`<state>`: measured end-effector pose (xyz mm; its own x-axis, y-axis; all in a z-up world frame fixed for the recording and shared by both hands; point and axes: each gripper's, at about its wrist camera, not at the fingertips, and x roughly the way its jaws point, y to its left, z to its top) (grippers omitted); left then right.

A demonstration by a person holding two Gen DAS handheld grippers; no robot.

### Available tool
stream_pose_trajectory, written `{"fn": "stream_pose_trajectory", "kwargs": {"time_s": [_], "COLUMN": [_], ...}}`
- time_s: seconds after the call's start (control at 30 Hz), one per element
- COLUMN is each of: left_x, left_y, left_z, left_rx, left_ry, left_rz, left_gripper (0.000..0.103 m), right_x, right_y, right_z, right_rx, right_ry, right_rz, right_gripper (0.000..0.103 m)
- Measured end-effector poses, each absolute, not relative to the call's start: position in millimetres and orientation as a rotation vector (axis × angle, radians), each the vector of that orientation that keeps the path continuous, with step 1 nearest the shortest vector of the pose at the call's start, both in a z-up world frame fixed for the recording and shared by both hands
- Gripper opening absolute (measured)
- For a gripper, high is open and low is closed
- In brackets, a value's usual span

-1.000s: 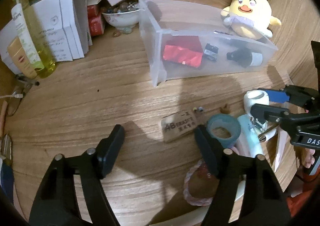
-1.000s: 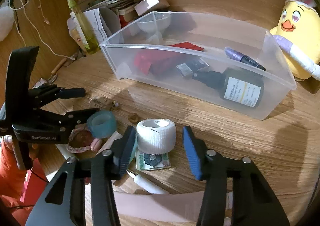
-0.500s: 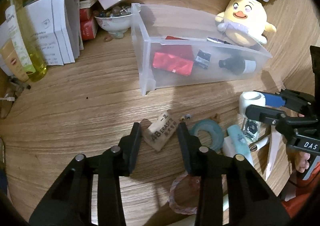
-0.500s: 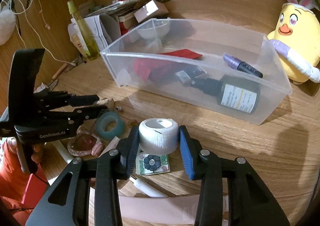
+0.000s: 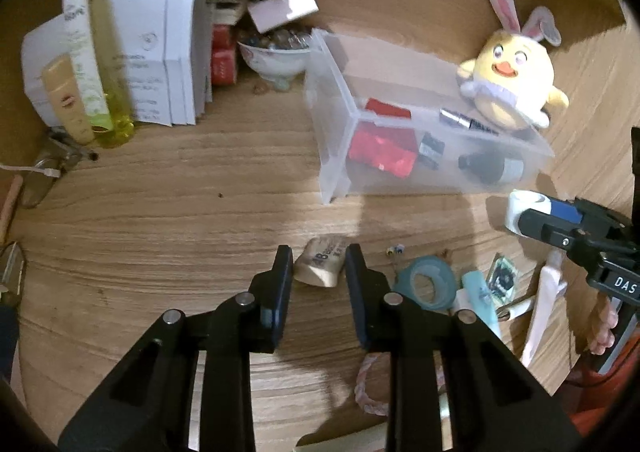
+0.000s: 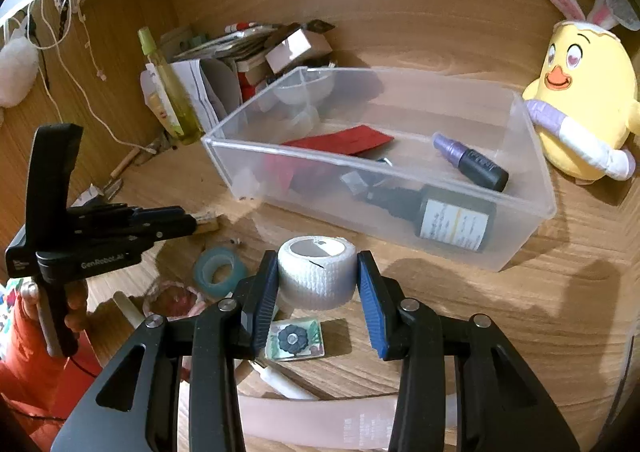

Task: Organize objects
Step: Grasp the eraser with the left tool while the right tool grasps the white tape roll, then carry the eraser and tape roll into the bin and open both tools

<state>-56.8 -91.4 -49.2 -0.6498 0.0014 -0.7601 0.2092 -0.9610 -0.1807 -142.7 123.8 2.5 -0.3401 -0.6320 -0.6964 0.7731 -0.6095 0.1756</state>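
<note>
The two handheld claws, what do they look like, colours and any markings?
Both are black, with angular linkage arms and silver pivot pins. The left claw has black finger pads and white "GenRobot.AI" lettering on its body. The right claw has ribbed blue pads and lettering starting "DAS". An orange-red sleeve shows below the left handle.

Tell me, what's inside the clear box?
Inside the clear box lie a dark bottle, a purple-capped tube, something red and a small dark packet. The frosted front wall blurs whatever sits beneath the red thing.
</note>
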Motion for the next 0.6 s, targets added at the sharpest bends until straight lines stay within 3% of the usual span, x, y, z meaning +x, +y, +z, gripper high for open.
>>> {"fn": "stream_pose_trajectory", "kwargs": {"time_s": [0.6], "left_x": [-69], "left_y": [-69], "left_z": [16], "left_rx": [1.065], "left_ry": [0.338], "left_rz": [-2.886], "left_gripper": [0.026], "right_x": [-157], "right_y": [135], "right_z": [52], "right_rx": [0.782], "right_ry": [0.184], "right_rz": [-2.108], "right_gripper": [0.036]}}
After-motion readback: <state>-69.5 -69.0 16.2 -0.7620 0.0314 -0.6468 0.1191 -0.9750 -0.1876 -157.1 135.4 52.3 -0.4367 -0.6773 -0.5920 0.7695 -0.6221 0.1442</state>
